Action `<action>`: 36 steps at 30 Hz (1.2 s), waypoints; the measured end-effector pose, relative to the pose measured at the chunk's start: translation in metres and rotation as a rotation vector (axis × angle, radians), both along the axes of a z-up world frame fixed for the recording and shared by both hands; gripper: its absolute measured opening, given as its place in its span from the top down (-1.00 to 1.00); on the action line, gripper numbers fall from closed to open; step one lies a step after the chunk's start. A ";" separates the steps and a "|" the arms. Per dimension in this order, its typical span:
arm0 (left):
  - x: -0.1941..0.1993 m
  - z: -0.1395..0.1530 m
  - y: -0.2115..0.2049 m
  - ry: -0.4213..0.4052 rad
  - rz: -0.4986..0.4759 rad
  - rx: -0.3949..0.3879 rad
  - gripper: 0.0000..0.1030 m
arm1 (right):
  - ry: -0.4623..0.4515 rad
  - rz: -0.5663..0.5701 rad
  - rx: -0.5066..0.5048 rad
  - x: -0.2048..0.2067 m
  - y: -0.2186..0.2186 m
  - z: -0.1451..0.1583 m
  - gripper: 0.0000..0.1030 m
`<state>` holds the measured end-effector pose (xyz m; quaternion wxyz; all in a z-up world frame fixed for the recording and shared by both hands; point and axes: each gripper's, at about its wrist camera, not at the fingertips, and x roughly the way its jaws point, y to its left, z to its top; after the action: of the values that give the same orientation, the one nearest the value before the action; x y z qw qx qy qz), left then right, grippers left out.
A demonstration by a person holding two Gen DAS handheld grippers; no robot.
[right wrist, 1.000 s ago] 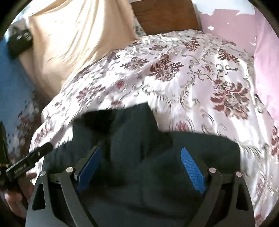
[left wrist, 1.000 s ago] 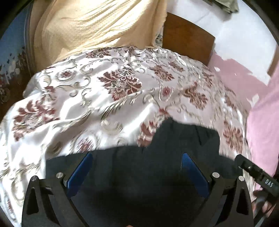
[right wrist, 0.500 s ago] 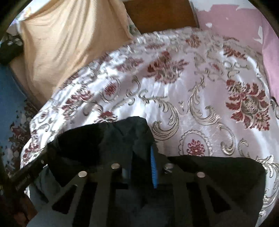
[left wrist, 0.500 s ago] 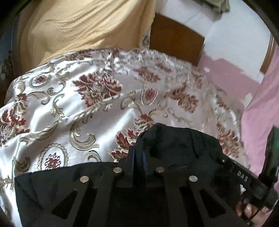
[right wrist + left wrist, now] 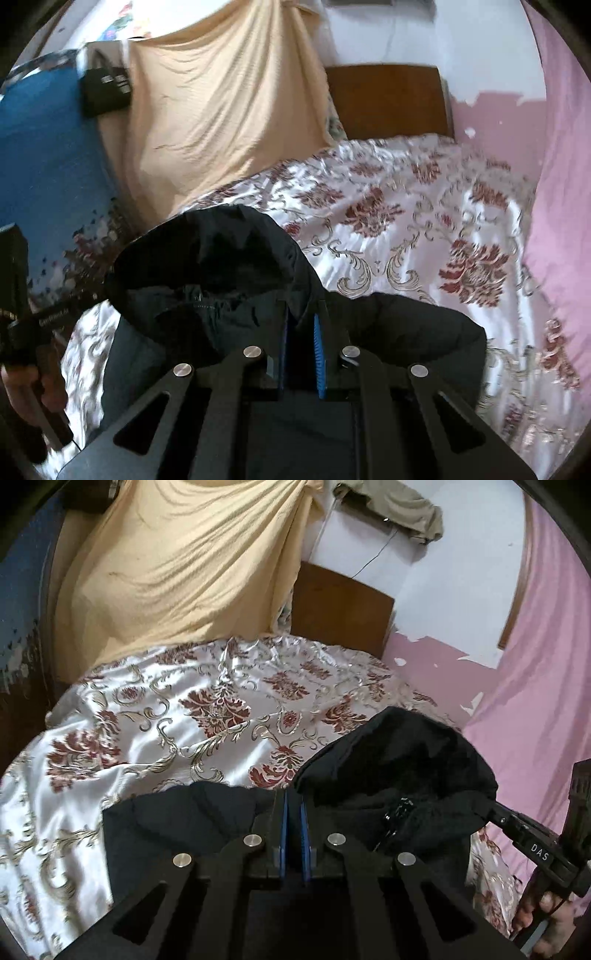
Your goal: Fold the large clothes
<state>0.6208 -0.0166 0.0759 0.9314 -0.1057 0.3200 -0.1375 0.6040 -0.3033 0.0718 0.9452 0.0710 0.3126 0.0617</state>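
Two grips: left gripper (image 5: pixel 293 805) and right gripper (image 5: pixel 302 328) each had jaws clamped on the black hooded jacket (image 5: pixel 399 775).
Jacket place: near edge of the bed (image 5: pixel 155 716), hood (image 5: pixel 207 254) between the grippers.
Long axis: probably running back toward the person.

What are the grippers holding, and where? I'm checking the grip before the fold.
Both hold the black jacket. The left gripper and the right gripper, its jaws closing, each pinch the fabric at the shoulder, either side of the hood.
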 end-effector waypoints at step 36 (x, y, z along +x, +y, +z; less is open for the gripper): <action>-0.121 -0.111 0.002 -0.078 0.027 0.065 0.90 | -0.081 -0.051 0.120 -0.133 -0.023 -0.084 0.83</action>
<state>0.4998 -0.0147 -0.0353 0.9479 -0.0741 0.2864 -0.1184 0.4708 -0.3267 -0.0119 0.9524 0.1331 0.2679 0.0591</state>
